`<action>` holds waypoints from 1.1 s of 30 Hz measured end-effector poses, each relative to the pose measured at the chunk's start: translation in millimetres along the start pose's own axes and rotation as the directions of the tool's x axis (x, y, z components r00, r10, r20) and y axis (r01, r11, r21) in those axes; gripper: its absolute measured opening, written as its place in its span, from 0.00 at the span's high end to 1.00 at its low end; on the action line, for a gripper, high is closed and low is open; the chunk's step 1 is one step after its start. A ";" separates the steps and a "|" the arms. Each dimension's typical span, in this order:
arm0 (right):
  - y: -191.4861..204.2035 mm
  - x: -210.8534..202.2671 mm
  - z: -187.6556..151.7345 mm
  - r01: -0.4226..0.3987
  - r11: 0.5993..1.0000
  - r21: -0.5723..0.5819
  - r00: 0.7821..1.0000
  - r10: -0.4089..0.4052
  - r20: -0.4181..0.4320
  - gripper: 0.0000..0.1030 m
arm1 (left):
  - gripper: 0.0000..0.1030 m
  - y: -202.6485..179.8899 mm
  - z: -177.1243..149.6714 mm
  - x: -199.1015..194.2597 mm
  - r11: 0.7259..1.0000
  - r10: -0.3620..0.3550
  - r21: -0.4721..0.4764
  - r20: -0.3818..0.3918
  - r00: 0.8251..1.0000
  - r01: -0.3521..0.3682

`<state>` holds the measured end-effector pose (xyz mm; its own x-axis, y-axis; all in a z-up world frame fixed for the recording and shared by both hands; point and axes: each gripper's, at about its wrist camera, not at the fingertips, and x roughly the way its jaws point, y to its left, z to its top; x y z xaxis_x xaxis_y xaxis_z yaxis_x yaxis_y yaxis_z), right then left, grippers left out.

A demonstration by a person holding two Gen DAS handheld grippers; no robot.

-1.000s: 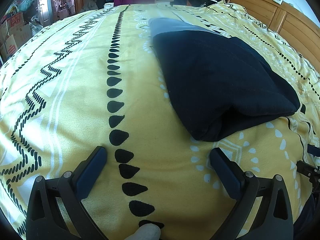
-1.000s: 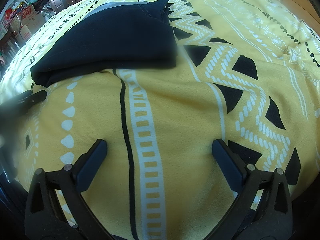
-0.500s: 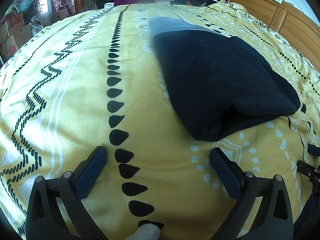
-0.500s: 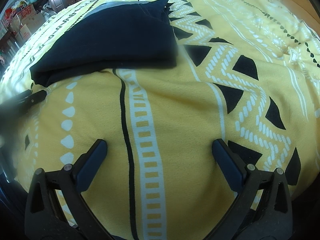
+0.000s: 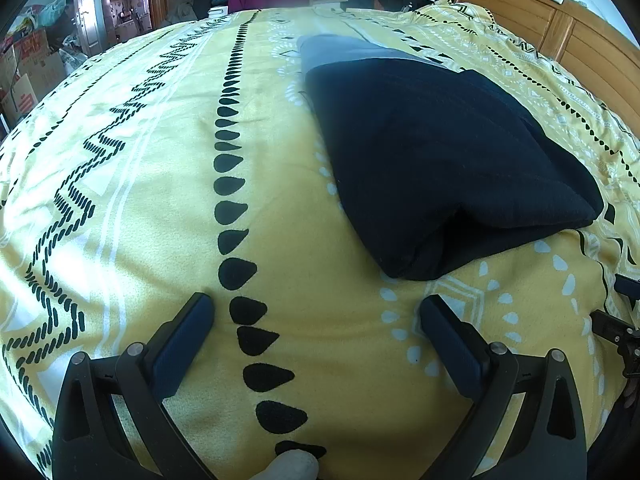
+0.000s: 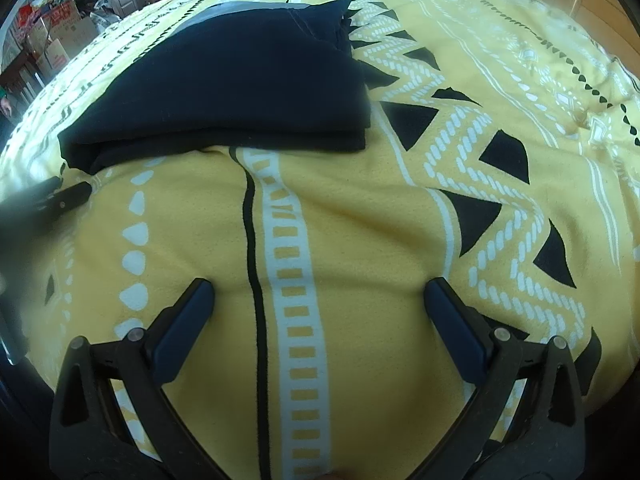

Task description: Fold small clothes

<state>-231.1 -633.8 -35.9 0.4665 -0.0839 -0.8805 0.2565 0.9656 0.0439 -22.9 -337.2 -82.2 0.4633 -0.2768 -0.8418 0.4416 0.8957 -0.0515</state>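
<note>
Two tongs are held spread wide and empty above a yellow patterned blanket (image 5: 168, 184) on a bed. The left tongs (image 5: 316, 308) are poised over a row of black teardrop marks, and a folded dark navy garment (image 5: 440, 160) is seen ahead and to their right, lying flat on the blanket, with a grey piece (image 5: 336, 50) showing at its far end. From the right tongs (image 6: 318, 292), the same garment (image 6: 240, 92) is seen ahead and to the left, well apart from the fingertips. A wooden headboard (image 5: 580, 40) is seen far right.
</note>
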 end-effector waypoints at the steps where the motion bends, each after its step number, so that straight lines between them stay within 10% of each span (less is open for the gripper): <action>1: 0.4 0.1 0.0 0.001 1.000 0.000 1.000 -0.001 -0.001 0.00 | 0.00 0.0 0.0 -0.1 1.000 0.000 0.000 0.000 1.000 0.000; 17: -1.4 -10.8 15.2 0.025 1.000 0.014 1.000 -0.024 -0.013 0.00 | 0.00 2.0 8.8 -1.4 1.000 -0.018 0.009 -0.040 0.999 0.019; 23: 23.8 -110.1 63.6 0.058 0.998 -0.019 0.970 -0.051 0.239 0.00 | 0.00 -17.1 51.1 -64.7 0.993 -0.105 0.060 0.079 0.991 0.100; 26: 40.6 -173.1 87.7 0.069 0.997 -0.037 0.922 -0.050 0.385 0.00 | 0.00 -28.0 86.5 -127.7 0.992 -0.108 0.083 0.235 0.966 0.091; 30: 61.9 -250.9 107.7 0.089 0.996 -0.031 0.836 -0.058 0.546 0.00 | 0.00 -36.9 119.9 -229.1 0.997 -0.071 0.055 0.460 0.885 0.052; 33: 69.8 -275.6 111.2 0.045 0.999 -0.030 0.838 -0.022 0.546 0.00 | 0.00 -39.3 125.2 -276.1 0.999 -0.046 0.032 0.561 0.826 0.034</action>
<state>-247.6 -570.7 262.3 0.8473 -0.2256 -0.4809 0.2519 0.9677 -0.0100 -72.0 -339.5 219.5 0.7938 -0.4653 -0.3915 0.4815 0.8742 -0.0626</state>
